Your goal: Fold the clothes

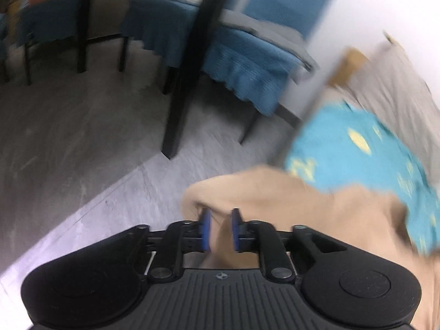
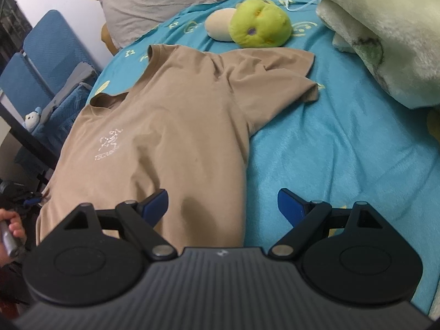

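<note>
Currently a tan T-shirt (image 2: 165, 126) lies spread on a bed with a turquoise sheet (image 2: 330, 143), chest logo facing up, neck opening toward a grey pillow (image 2: 165, 0) at the head of the bed; one sleeve reaches out toward a green plush toy (image 2: 260, 24) that sits on the sheet just beyond the shirt, with a cream plush (image 2: 220, 23) touching it; a pale green fleece blanket (image 2: 371, 33) is heaped on the sheet on the far side of the shirt from the bed's edge.

The right gripper (image 2: 222, 206) hovers over the shirt's hem with its blue fingers (image 2: 155, 206) wide apart, one above the cloth, the other above bare sheet; nothing is held. In the blurred left wrist view the left gripper (image 1: 221, 229) has its fingers close together on a bunch of the shirt's fabric at the bed's edge, over the grey floor (image 1: 82, 143); they appear clamped on it, though a narrow gap with cloth in it shows between the pads.

Risks, as a judgement: that side of the shirt hangs near the bed's edge, so a loose pinch could let it slide to the floor; the blur suggests quick motion, which could drag the shirt askew and crease it; the right gripper might also catch the sheet along with the hem; the sleeve could sweep into the green plush toy when folded.
</note>
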Demonstrator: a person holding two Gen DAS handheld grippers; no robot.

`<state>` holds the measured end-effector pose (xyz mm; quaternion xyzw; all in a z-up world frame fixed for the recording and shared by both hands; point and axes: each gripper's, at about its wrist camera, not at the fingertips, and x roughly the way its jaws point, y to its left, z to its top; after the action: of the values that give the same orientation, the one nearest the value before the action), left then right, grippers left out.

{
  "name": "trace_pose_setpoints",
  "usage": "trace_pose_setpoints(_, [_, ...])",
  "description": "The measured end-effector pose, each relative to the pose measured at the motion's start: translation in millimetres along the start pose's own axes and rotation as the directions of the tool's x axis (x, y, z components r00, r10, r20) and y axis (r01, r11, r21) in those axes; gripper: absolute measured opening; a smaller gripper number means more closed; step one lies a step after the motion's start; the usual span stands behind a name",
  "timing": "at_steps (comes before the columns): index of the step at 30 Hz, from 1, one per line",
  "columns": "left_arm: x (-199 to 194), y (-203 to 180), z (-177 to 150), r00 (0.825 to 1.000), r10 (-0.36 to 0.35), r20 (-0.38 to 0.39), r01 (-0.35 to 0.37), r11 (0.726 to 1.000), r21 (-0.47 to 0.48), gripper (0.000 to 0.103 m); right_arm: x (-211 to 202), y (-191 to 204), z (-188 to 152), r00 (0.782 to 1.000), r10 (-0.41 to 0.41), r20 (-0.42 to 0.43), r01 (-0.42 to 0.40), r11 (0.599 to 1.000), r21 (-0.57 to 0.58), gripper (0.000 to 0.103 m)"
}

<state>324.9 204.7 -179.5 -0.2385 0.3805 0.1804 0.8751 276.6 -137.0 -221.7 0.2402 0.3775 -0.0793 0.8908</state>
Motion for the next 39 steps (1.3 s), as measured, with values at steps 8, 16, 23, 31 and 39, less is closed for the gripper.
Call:
trace_pose_setpoints(8, [-138.8,-16.4,-93.9,0.946,-0.056,-0.32,0.162,0.934,0.317,0.052,-27.2,7.0,1.2,0.998,0.026,0.065,-0.023,0.999,-0.046,0.088])
trace_pose_setpoints(16, [-203.2,-5.0,-193.2,0.811,0.063,-0.581,0.225,0.883,0.411,0.058,-77.6,5.2,-11.6,0.993,0.028,0.114,-0.021,0.998,-0.067,0.088])
trace_pose_setpoints(23, [-228.2,-3.3,-215.0,0.844,0.154,-0.513,0.192,0.807,0.558,0.013,-105.8,0.2,-23.9,0.991,-0.019,0.133,0.03,0.996,-0.085,0.088])
trace_pose_setpoints(31, [-281.0,4.7,-183.6,0.836,0.097,-0.54,0.22,0.843,0.491,0.005,-105.7,-2.0,-29.7,0.99,-0.045,0.133,0.061,0.992,-0.115,0.088])
trace_pose_setpoints(39, [-282.1,1.1,-170.1,0.84,0.278,-0.465,0.043,0.822,0.568,0.01,-108.5,-1.0,-35.1,0.989,-0.052,0.14,0.072,0.986,-0.148,0.088])
